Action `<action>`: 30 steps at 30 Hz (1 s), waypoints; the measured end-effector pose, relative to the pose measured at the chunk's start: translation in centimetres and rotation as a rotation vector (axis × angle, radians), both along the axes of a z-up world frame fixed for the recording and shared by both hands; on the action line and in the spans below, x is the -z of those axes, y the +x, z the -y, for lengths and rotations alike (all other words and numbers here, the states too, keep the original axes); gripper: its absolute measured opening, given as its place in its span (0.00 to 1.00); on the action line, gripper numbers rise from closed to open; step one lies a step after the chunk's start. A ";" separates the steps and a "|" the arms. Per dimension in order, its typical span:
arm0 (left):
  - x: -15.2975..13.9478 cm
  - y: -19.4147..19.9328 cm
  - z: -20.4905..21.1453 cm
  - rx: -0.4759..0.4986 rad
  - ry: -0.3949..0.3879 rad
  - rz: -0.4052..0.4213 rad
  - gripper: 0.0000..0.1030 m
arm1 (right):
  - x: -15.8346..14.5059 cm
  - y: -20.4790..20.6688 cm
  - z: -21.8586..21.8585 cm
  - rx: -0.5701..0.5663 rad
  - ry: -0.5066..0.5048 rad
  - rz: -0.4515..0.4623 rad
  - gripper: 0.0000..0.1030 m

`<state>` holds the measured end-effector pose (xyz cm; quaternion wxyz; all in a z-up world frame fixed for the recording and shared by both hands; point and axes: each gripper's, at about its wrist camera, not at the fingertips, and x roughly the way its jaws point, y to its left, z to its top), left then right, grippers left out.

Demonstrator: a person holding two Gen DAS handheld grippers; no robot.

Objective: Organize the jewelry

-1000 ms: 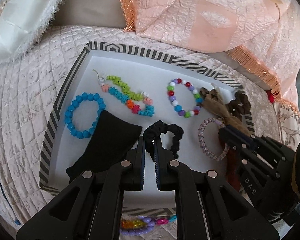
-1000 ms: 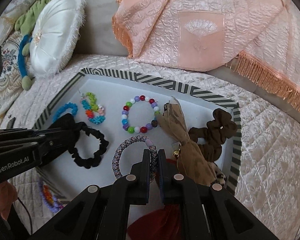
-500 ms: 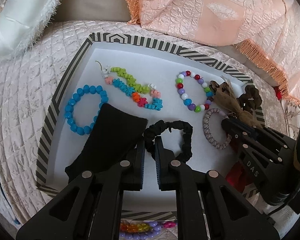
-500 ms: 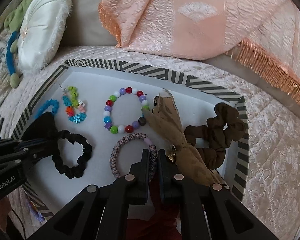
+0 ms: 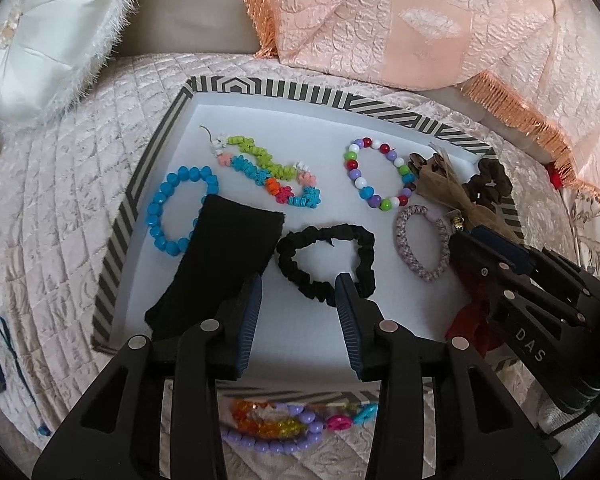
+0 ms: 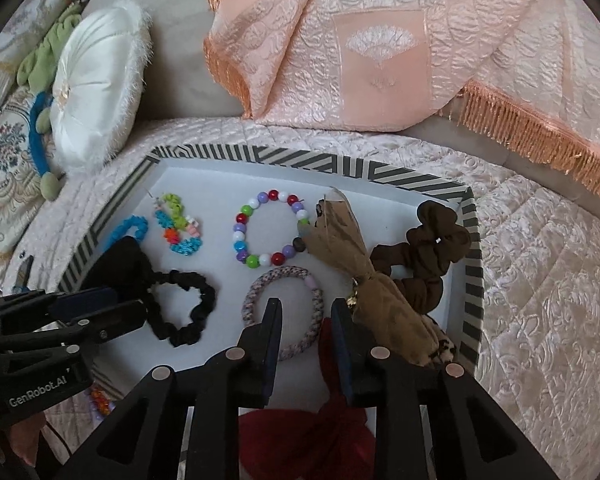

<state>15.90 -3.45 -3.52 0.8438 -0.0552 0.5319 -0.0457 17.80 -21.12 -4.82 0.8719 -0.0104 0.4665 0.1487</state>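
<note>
Most pieces already lie in the striped tray (image 5: 156,168): blue bead bracelet (image 5: 180,208) at 9 o'clock, black scrunchie (image 5: 328,260) centre, braided band (image 6: 284,312) toward 3 o'clock. Beaded strands (image 5: 276,428) remain on the bed at 6 o'clock. Left tongs (image 5: 298,312) and right tongs (image 6: 306,332), previously closed, now stand open, holding nothing.

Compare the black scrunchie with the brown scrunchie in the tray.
The black scrunchie lies as an open loop mid-tray; the brown scrunchie is bunched against the tray's right wall. The black one lies apart from other pieces; the brown one touches a tan bow. Both are ruffled fabric rings.
</note>
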 end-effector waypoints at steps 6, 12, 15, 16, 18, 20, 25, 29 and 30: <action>-1.2 -1.2 0.0 -0.004 0.021 0.029 0.38 | -0.8 -1.9 0.0 0.010 0.014 0.014 0.27; -2.1 -2.9 -0.3 -0.014 0.043 0.062 0.39 | -2.1 -4.7 -0.2 0.004 0.041 0.040 0.28; -2.4 -3.9 -0.7 -0.018 0.042 0.067 0.39 | -2.5 -6.3 -0.7 -0.014 0.037 0.047 0.29; -2.5 -4.3 -0.9 -0.020 0.040 0.068 0.39 | -2.7 -6.9 -0.8 -0.017 0.037 0.051 0.29; -2.7 -5.0 -1.3 -0.026 0.036 0.068 0.39 | -2.9 -7.7 -0.9 -0.023 0.045 0.052 0.29; -2.9 -5.9 -1.7 -0.030 0.037 0.072 0.39 | -3.1 -8.7 -1.1 -0.029 0.051 0.056 0.29; -3.3 -8.1 -2.4 -0.027 0.043 0.078 0.39 | -3.3 -10.7 -1.4 -0.041 0.055 0.059 0.30; -3.4 -9.6 -4.0 -0.048 0.011 0.071 0.41 | -3.1 -12.2 -1.7 -0.054 0.054 0.053 0.30; -3.3 -10.0 -4.5 -0.058 0.000 0.068 0.43 | -3.0 -12.5 -1.8 -0.056 0.055 0.050 0.30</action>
